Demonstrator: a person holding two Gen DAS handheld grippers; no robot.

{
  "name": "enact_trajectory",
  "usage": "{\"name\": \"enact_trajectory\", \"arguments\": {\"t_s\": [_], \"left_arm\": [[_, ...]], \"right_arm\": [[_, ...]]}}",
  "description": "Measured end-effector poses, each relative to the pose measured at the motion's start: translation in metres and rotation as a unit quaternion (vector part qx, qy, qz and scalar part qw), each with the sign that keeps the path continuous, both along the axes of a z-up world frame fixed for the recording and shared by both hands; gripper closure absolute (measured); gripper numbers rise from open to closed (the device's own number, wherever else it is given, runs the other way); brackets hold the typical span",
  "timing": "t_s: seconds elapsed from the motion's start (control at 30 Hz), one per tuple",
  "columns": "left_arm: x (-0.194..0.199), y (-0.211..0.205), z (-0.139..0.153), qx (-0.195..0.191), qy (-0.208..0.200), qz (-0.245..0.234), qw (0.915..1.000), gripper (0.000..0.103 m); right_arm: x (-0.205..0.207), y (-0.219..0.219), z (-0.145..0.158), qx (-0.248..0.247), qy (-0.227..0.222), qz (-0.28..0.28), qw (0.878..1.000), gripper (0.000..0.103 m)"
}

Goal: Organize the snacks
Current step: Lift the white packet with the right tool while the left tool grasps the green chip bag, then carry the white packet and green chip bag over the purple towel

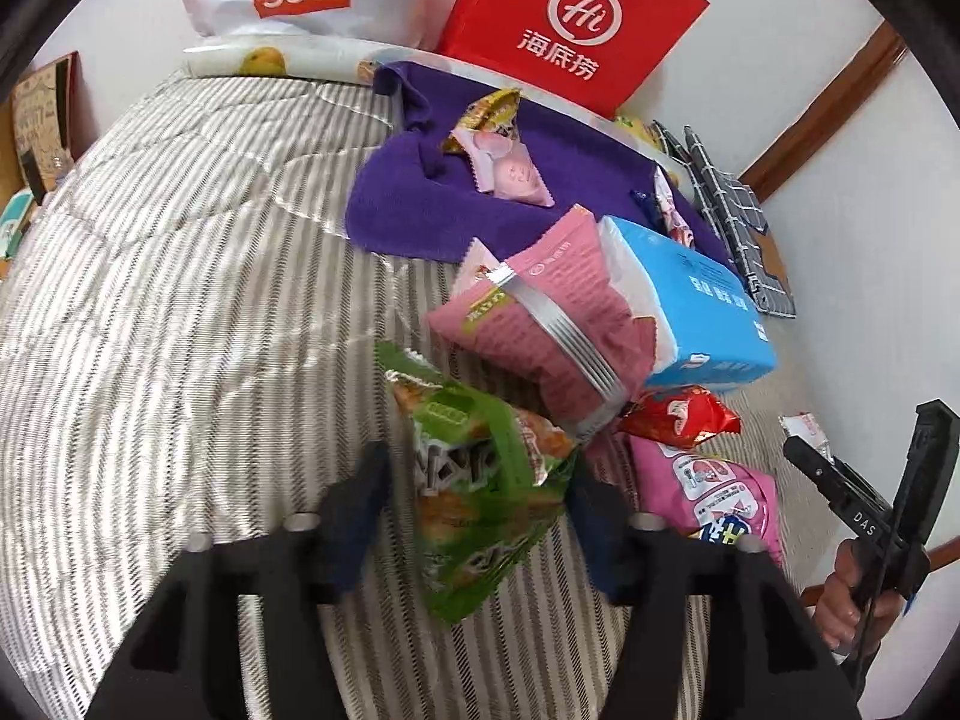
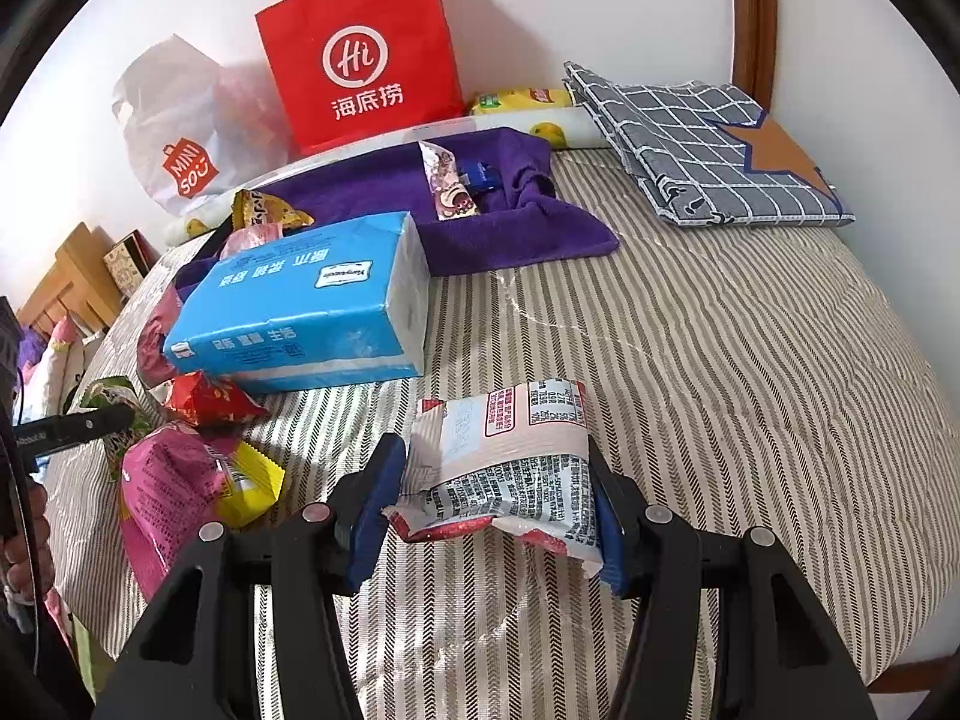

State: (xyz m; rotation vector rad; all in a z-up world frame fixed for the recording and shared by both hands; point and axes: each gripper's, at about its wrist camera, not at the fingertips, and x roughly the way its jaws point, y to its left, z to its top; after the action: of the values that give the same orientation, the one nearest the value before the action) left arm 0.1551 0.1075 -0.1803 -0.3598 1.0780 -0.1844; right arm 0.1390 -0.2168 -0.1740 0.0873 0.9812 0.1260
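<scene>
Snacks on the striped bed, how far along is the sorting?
Done: a few packets already lie on the purple cloth. In hand: the right gripper clamps a white packet; the left gripper straddles a green packet. Left: pink, red and yellow packets remain piled.

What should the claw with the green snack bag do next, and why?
Probably close the left gripper on the green snack bag. The bag sits blurred between the jaws, which seem not to pinch it yet. The right gripper already grips a white snack packet, so the green one is the loose end.
</scene>
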Motion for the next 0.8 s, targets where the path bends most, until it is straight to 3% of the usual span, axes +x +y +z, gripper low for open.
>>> {"name": "enact_trajectory", "arguments": {"t_s": [0.13,0.17,0.27,0.37,0.8], "left_arm": [[0.001,-0.01,0.001,0.041,-0.013,0.004,0.9991,0.045],[0.002,-0.01,0.001,0.038,-0.015,0.002,0.9991,0.059],[0.0,-0.009,0.004,0.01,-0.023,-0.013,0.9996,0.064],[-0.006,-0.008,0.013,0.025,-0.04,-0.016,0.9987,0.064],[-0.023,-0.014,0.052,0.002,-0.079,-0.038,0.9962,0.063]], "right_arm": [[0.0,0.001,-0.003,-0.005,0.004,-0.001,1.0,0.047],[0.0,0.0,-0.003,-0.005,0.005,-0.002,1.0,0.047],[-0.002,0.0,-0.003,-0.006,0.004,-0.003,1.0,0.047],[-0.003,0.002,0.0,-0.007,0.0,-0.003,1.0,0.047],[-0.009,0.011,0.035,-0.012,-0.039,0.004,0.999,0.047]]}}
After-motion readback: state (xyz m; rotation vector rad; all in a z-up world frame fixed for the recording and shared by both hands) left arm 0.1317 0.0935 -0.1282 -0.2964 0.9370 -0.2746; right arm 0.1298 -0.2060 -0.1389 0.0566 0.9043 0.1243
